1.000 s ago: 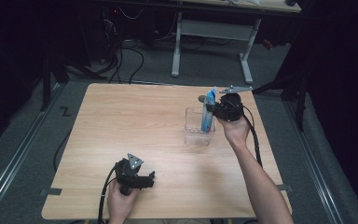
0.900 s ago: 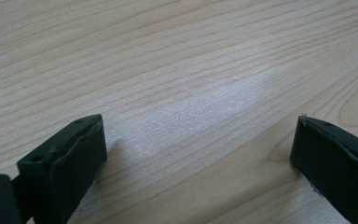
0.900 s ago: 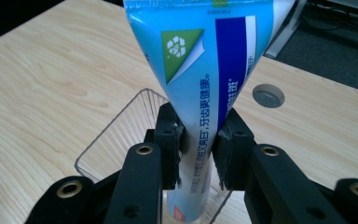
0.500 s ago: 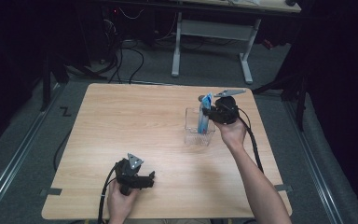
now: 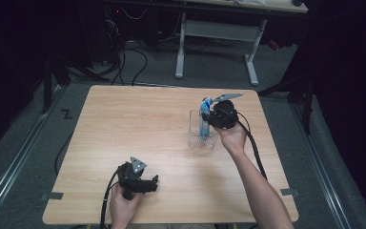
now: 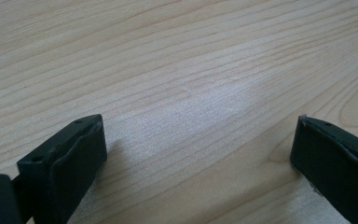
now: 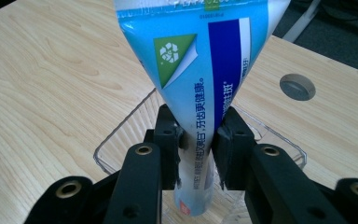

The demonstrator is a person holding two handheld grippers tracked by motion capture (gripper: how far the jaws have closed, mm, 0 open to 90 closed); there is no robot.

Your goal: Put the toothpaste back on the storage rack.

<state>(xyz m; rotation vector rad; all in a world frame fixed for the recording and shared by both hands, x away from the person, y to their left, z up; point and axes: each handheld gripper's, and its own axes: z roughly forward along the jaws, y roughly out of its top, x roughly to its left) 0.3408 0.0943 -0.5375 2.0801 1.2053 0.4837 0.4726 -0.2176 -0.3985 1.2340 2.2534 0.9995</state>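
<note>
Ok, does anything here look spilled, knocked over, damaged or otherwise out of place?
Nothing stands out. The right hand-held gripper is shut on a toothpaste tube, held upright in a clear plastic container that stands level on the wooden table. The left hand-held gripper is open over bare wood.

High view looks down over the whole table (image 5: 138, 124); both gripper views sit close above its wood.

**A:** what's the rig look like up close?

**B:** left matte black two-jaw claw (image 5: 153, 183) has blocky rectangular jaws with tiny holes, grey three-cornered plate on top, black cable trailing off it.

**A:** and the other?

**B:** right black claw (image 7: 196, 140): same build, brass-ringed screw holes along the arms. Forearms bare, no sleeves.
</note>
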